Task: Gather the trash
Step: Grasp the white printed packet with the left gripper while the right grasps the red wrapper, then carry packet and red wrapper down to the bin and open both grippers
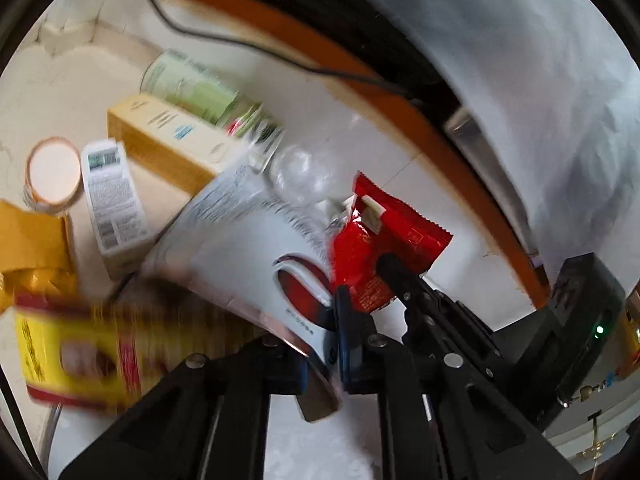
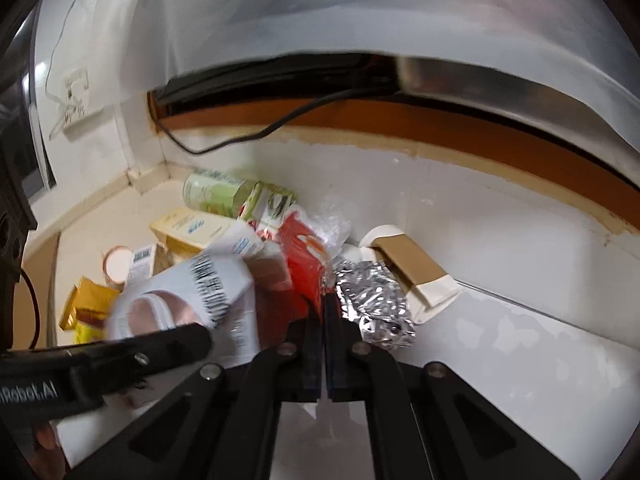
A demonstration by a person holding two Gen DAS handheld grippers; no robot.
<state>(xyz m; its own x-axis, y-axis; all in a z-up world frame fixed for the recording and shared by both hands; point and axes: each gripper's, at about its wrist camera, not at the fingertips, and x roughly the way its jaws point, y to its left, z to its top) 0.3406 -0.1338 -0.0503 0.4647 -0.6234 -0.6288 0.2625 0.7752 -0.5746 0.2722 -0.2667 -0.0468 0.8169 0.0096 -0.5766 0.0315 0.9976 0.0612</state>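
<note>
A pile of trash lies on the white surface [image 2: 520, 340] in a corner. In the left wrist view my left gripper [image 1: 326, 320] is shut on the lower edge of a large white packet [image 1: 240, 248] with a red oval mark. To its right a red wrapper [image 1: 384, 240] is pinched by my right gripper [image 1: 390, 266]. In the right wrist view my right gripper [image 2: 324, 300] has its jaws pressed together on the edge of the red wrapper [image 2: 300, 268]. The left gripper [image 2: 196, 340] reaches in from the left, under the white packet [image 2: 208, 284].
Behind lie a green can [image 1: 188, 84], a yellow box [image 1: 168, 140], a white labelled box [image 1: 112, 204], a round lid [image 1: 54, 170], clear plastic [image 1: 300, 172] and a yellow-red packet [image 1: 76, 352]. A foil lump [image 2: 376, 308] and a brown carton [image 2: 412, 264] sit right. A black cable [image 2: 240, 140] runs along the wooden edge [image 2: 440, 120].
</note>
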